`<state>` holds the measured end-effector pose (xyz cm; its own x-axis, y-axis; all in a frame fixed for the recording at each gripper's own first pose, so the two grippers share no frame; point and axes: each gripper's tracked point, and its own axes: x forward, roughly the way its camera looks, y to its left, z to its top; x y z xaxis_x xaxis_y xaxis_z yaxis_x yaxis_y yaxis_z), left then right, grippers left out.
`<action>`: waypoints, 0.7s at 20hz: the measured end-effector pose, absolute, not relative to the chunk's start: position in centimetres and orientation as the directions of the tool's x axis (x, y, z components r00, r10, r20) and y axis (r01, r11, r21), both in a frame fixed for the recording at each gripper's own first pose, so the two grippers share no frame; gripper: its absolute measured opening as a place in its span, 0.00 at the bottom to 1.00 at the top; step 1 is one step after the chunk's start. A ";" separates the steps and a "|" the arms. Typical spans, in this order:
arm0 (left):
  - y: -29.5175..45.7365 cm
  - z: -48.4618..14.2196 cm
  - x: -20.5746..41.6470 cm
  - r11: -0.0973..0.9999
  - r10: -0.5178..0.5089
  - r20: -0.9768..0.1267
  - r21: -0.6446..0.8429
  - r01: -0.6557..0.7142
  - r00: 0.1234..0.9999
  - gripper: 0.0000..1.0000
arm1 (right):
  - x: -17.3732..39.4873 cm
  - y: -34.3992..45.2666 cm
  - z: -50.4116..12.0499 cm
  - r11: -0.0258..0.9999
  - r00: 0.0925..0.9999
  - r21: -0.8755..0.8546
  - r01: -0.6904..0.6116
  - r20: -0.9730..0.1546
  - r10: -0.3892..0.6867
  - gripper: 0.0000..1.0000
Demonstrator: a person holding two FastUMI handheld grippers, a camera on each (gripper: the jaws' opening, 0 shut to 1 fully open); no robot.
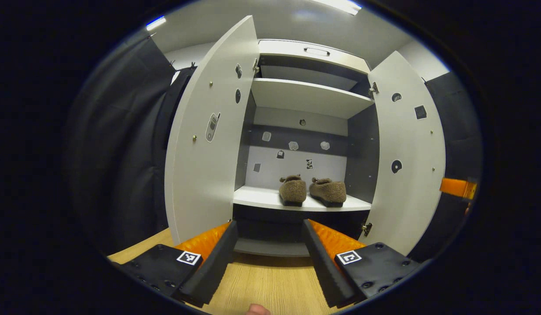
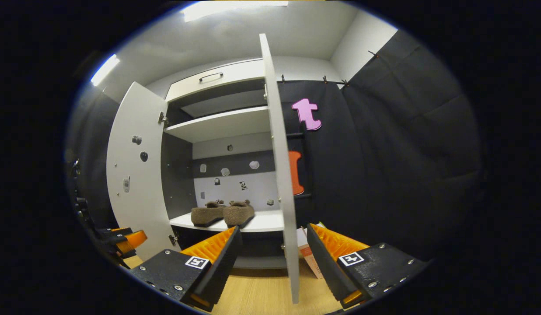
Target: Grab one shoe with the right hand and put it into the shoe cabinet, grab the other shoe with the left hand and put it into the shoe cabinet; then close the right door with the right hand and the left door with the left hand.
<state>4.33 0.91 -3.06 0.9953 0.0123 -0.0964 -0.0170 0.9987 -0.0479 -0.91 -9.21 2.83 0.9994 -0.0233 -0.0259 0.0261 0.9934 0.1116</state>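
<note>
Both brown slippers [image 1: 312, 190] are seen side by side on the shoe cabinet's lower shelf [image 1: 261, 199], toward its right end. Left door [image 1: 204, 131] and right door [image 1: 408, 148] are open. Left gripper [image 1: 270, 256] and right gripper [image 2: 272, 258] are spread, nothing held.

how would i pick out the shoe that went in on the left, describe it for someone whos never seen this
Find the white shoe cabinet with both doors open. Two fuzzy brown shoes sit on its lower shelf. The left shoe points its heel straight out, while its neighbour lies angled.
</note>
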 end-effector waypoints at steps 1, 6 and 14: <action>0.7 -3.0 4.1 1.000 0.015 -0.086 -0.026 -0.017 0.996 0.96 | -1.0 -10.6 3.9 0.994 0.999 0.103 0.041 -0.014 -0.040 0.92; -0.5 -3.6 2.7 1.000 -0.005 -0.091 -0.001 0.005 0.996 0.96 | 0.3 -18.1 9.4 0.984 0.985 0.078 0.160 0.053 -0.164 0.92; 0.4 -3.6 2.0 1.000 0.020 -0.090 0.002 -0.020 0.996 0.97 | 5.1 -21.6 11.0 0.980 0.980 0.068 0.187 0.055 -0.191 0.92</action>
